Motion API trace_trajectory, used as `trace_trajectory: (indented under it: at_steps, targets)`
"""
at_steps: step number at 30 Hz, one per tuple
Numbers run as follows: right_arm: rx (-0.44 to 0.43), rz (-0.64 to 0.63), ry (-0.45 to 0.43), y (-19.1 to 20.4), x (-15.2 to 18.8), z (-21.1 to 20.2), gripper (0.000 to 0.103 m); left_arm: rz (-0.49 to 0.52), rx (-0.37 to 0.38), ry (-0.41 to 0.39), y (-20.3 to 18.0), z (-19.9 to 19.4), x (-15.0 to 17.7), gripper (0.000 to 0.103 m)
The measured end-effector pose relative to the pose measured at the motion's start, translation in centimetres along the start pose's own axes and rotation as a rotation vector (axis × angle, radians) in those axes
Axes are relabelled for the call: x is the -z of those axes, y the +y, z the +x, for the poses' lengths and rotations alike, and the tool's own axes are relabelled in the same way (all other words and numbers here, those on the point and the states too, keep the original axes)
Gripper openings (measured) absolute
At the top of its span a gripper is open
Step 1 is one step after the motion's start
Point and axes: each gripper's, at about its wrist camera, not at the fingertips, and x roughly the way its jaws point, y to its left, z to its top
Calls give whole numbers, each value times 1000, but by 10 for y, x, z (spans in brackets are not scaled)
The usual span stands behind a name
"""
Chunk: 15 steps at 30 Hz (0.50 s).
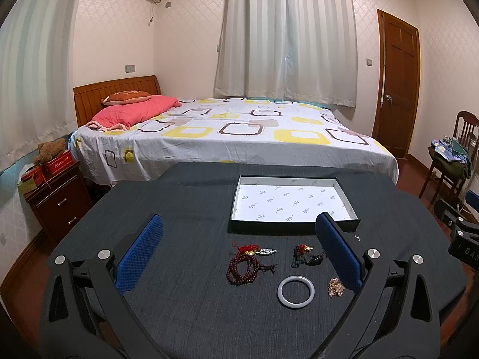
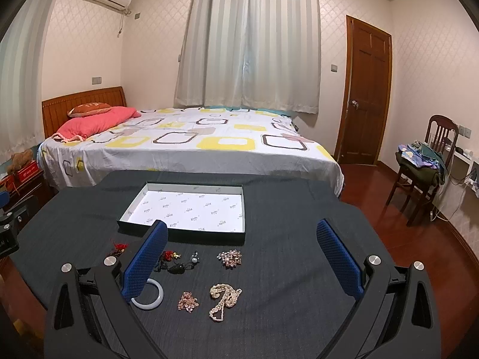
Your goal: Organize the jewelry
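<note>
Bedroom table (image 1: 185,305) holds scattered jewelry before an empty tray (image 1: 295,200). Both grippers' fingers (image 1: 140,257) spread wide, holding nothing; best pinch the white bangle (image 1: 295,292) by its rim.

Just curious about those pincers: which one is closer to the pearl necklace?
Right. The pearl necklace lies between the right gripper's open fingers. The left gripper hovers farther left, over the brown beads; the necklace is outside its view.
</note>
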Motion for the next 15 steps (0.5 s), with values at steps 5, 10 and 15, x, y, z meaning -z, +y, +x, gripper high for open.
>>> trace_trajectory:
  at_steps: [5, 10, 15]
  targets:
    - [-2, 1, 1, 0, 0, 0, 97, 0, -1, 3, 0, 1, -1, 99]
    - [-1, 0, -2, -1, -2, 0, 97, 4, 0, 6, -3, -1, 2, 99]
    - [1, -1, -2, 0, -1, 0, 97, -1, 2, 13, 1, 4, 6, 99]
